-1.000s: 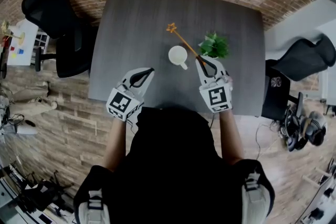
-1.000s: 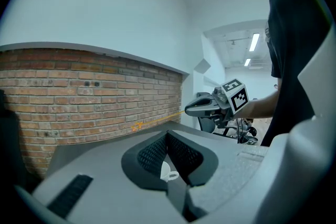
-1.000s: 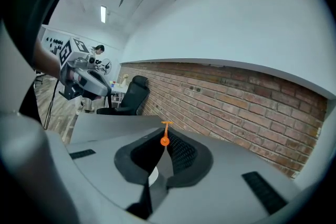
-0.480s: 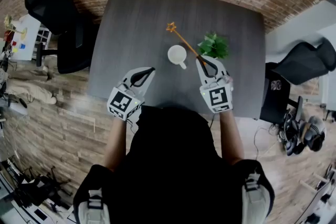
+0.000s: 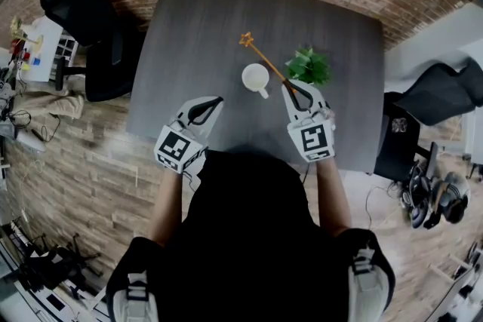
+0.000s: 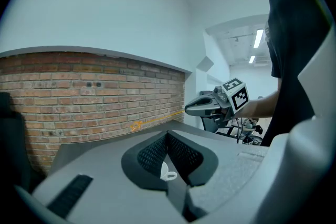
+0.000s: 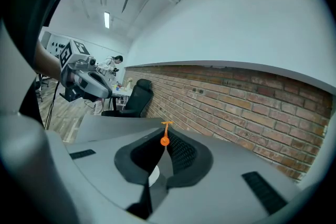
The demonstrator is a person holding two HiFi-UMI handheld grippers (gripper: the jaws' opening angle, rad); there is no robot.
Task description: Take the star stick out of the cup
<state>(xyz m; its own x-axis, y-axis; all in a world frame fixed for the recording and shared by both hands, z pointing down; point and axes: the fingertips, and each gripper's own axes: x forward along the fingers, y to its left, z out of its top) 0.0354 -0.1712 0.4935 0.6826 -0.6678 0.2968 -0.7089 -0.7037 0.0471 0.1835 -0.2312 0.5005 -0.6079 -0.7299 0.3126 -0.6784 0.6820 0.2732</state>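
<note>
The black office chair (image 5: 79, 15) stands at the far left, beside the dark grey table (image 5: 189, 34).

Left gripper (image 5: 216, 101): positioned over the near edge of the table, left of the cup. In the left gripper view the jaws are closed together with nothing between them. Only the white cup (image 5: 255, 77) shows low in the gap behind them.

The cup stands upright near the middle of the table, handle toward the near right.

Star stick (image 5: 263, 56): lies on a diagonal, star end far left of the cup, shaft crossing just beside the cup's right rim. Contact with the rim cannot be determined. The near end runs into the right gripper.

Small green plant (image 5: 308, 65): stands just right of the stick and just beyond the right gripper.

Right gripper (image 5: 287, 88): positioned near right of the cup. In the right gripper view the jaws are closed on the orange stick, which projects forward from the pad tips.
</note>
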